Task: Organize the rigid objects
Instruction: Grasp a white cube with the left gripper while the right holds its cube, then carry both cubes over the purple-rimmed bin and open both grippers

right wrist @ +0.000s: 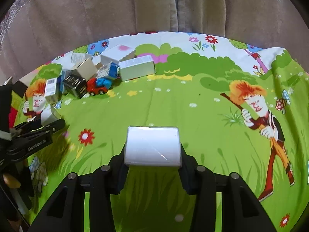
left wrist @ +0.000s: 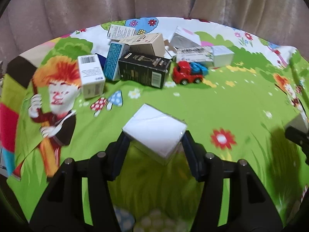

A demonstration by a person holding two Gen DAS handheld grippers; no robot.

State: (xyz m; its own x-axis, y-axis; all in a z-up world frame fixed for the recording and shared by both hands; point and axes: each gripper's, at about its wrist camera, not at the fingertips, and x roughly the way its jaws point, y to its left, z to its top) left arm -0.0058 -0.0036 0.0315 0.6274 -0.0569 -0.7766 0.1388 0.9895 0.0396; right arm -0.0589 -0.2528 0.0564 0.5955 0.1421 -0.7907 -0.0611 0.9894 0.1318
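Now each claw, left (left wrist: 154, 145) and right (right wrist: 152, 154), is gripping a white box (left wrist: 154, 129) above the green cloth (left wrist: 202, 106). Far back, the pile (left wrist: 139, 61) and truck (left wrist: 188, 72) are still waiting, messy.

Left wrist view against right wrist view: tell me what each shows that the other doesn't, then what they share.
Only the left wrist view shows the left gripper from behind, clamped on a white box turned corner-on, plus the red-and-blue mushrooms printed beside the pile.

Only the right wrist view shows the right gripper clamped squarely on its own white box, the second cartoon boy on the right, and the left gripper from the side.

Both show the green cartoon cloth, the box pile with the black box, the red toy truck and the curtain.
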